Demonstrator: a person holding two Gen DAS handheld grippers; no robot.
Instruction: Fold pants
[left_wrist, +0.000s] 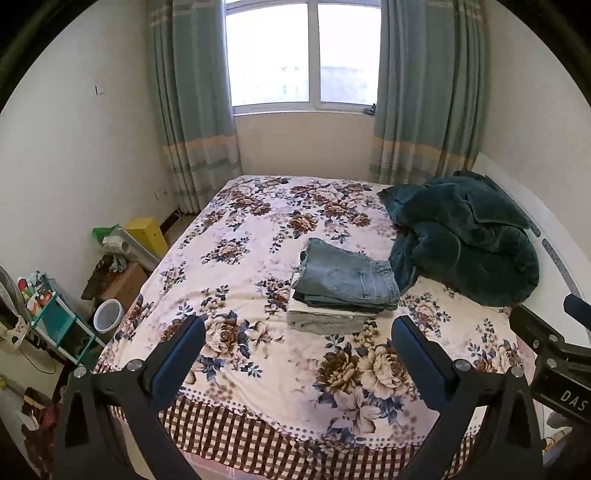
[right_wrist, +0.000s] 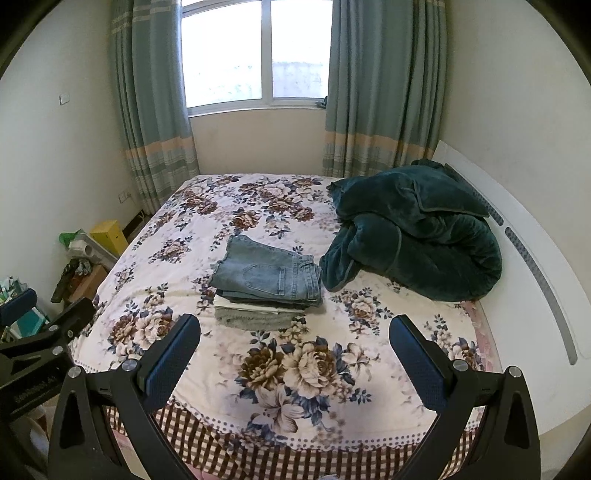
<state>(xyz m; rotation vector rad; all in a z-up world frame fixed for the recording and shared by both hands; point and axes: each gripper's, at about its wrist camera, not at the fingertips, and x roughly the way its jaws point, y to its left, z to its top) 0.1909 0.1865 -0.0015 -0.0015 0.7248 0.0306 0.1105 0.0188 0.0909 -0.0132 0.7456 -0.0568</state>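
Folded blue jeans (left_wrist: 345, 275) lie on top of a stack of folded clothes (left_wrist: 325, 319) in the middle of the floral bed (left_wrist: 236, 229); the jeans also show in the right wrist view (right_wrist: 267, 275). My left gripper (left_wrist: 297, 332) is open and empty, held above the bed's near edge, short of the stack. My right gripper (right_wrist: 295, 334) is open and empty, beside the left one at the same distance. Part of the right gripper shows at the right edge of the left wrist view (left_wrist: 554, 350).
A crumpled dark green blanket (right_wrist: 417, 229) lies on the bed right of the stack, by the white headboard (right_wrist: 535, 266). Left of the bed stand a yellow box (left_wrist: 147, 232), a cardboard box (left_wrist: 123, 284), a white bin (left_wrist: 108, 314) and a teal shelf (left_wrist: 55, 317). Curtains and a window lie beyond.
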